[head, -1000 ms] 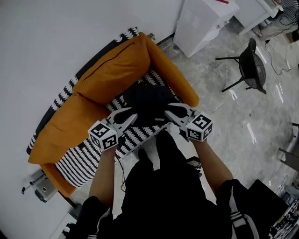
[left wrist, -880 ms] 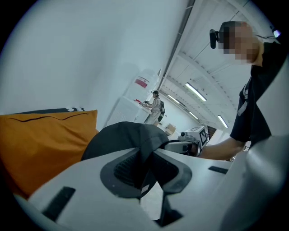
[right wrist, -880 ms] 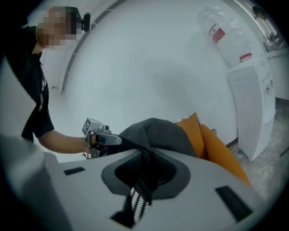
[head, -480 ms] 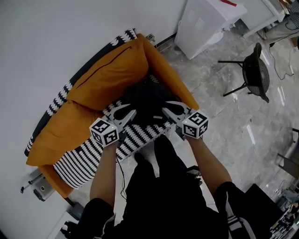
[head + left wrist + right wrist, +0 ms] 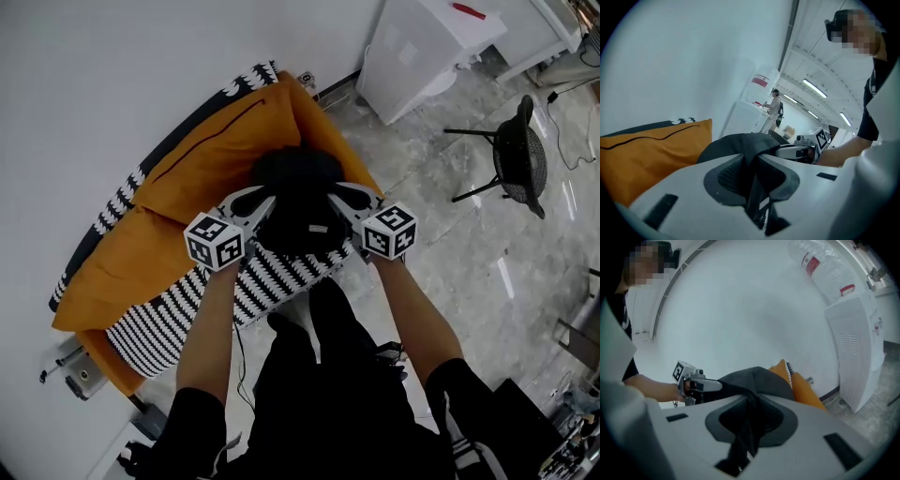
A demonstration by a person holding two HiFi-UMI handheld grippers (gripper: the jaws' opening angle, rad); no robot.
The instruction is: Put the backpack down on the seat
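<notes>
While left gripper (image 5: pixel 265 200) and right gripper (image 5: pixel 335 194) pinch the backpack (image 5: pixel 300 178) above the seat (image 5: pixel 173 319), slipping fabric could drop it off the front.

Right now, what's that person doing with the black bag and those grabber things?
A person is holding a black backpack between two grippers: the left gripper and the right gripper are each shut on its fabric. It hangs low over the striped seat of an orange sofa. Whether it touches the seat isn't clear.

No legible text, label or number anywhere.
</notes>
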